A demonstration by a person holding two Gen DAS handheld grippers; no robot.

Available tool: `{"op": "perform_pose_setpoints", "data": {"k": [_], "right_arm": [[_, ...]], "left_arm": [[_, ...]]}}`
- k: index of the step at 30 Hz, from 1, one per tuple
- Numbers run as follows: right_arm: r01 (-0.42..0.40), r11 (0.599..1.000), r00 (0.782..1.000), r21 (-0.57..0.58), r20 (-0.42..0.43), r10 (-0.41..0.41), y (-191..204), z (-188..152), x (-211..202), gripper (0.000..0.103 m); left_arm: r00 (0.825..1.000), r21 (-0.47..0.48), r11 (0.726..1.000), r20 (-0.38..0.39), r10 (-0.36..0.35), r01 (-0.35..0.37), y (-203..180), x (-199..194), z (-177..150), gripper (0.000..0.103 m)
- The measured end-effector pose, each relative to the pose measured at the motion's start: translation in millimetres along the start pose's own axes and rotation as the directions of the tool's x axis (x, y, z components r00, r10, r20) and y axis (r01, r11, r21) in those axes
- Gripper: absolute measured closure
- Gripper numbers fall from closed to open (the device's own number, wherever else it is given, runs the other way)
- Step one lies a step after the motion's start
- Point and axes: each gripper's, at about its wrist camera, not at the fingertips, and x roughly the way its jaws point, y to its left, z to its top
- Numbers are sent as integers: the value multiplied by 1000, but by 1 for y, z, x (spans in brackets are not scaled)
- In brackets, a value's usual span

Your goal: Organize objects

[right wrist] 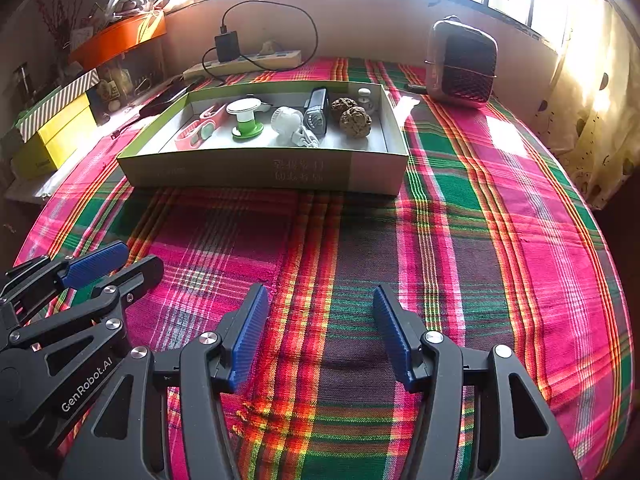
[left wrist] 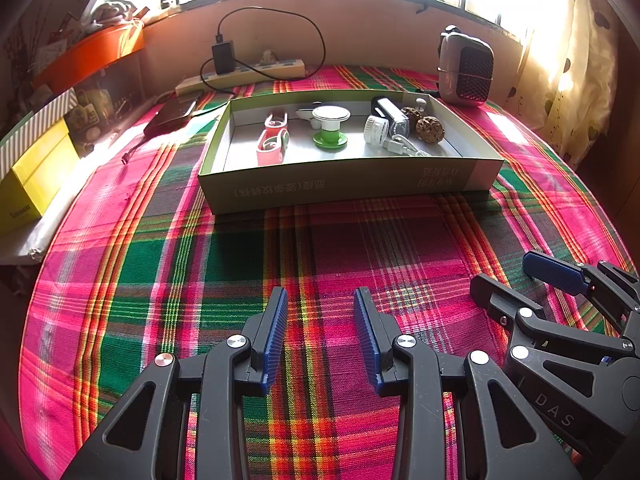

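A shallow green cardboard box [left wrist: 340, 184] [right wrist: 256, 168] lies on the plaid cloth. Inside it are a pink clip-like item [left wrist: 272, 140] [right wrist: 196, 130], a green and white spool [left wrist: 330, 128] [right wrist: 246, 120], a white ribbed cap [left wrist: 376, 130] [right wrist: 286, 120], a black and clear device [left wrist: 394, 114] [right wrist: 316, 114] and two brown knobbly balls [left wrist: 430, 130] [right wrist: 355, 122]. My left gripper [left wrist: 321, 300] [right wrist: 120, 260] is open over bare cloth, well short of the box. My right gripper [right wrist: 320, 298] [left wrist: 504, 272] is open too, beside the left one, with nothing between its blue pads [right wrist: 250, 336].
A small heater [left wrist: 466, 68] [right wrist: 460, 64] stands at the back right. A power strip [left wrist: 248, 74] [right wrist: 248, 62] with a black charger lies along the wall. Yellow and striped boxes [left wrist: 36, 168] [right wrist: 56, 128] and an orange tray [left wrist: 92, 54] line the left side. A curtain [right wrist: 588, 92] hangs on the right.
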Motion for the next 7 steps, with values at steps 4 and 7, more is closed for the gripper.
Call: {"op": "perform_pose_setpoints", "data": {"k": [4,7], "right_arm": [[0,1000,1000,0,0,0,0,0,0,47],[0,1000,1000,0,0,0,0,0,0,47]], "left_arm": [[1000,0,1000,0,0,0,0,0,0,70],[1000,1,1000,-1,1,-1,0,0,0,70]]}}
